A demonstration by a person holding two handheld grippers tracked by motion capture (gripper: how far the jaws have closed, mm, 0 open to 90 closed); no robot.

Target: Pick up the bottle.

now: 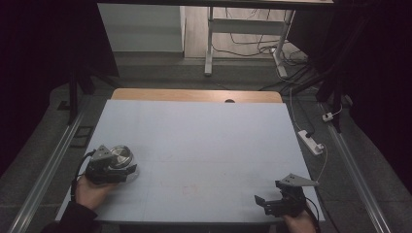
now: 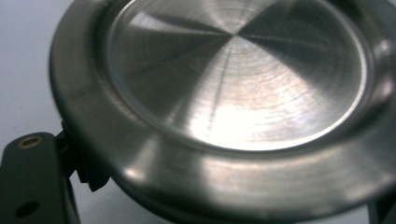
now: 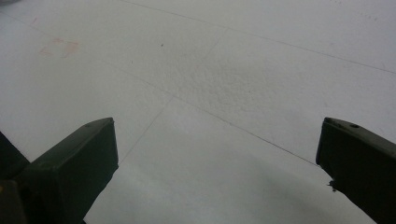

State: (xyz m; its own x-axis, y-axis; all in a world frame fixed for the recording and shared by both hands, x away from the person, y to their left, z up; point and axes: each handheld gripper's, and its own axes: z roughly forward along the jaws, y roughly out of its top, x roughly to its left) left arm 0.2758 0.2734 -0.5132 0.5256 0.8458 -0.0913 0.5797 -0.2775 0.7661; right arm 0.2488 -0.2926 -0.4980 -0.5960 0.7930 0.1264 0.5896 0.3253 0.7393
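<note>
A round brushed-steel dish (image 1: 120, 156) with a broad rim sits at the left of the white board (image 1: 204, 141). My left gripper (image 1: 121, 170) is shut on it, and a hand holds the gripper from below. In the left gripper view the steel dish (image 2: 233, 84) looms large, and the left gripper (image 2: 205, 207) has one black jaw at each lower corner against the rim. My right gripper (image 1: 265, 201) rests near the board's front right corner, open. In the right gripper view its jaws stand wide apart, and between them the right gripper (image 3: 217, 158) has only bare white board (image 3: 224, 70).
A wooden table edge (image 1: 194, 95) with a small hole shows beyond the board. On the floor to the right lie a white power strip (image 1: 311, 141) and cables. Metal rails (image 1: 48, 170) run along both sides. A desk frame (image 1: 209, 43) stands farther back.
</note>
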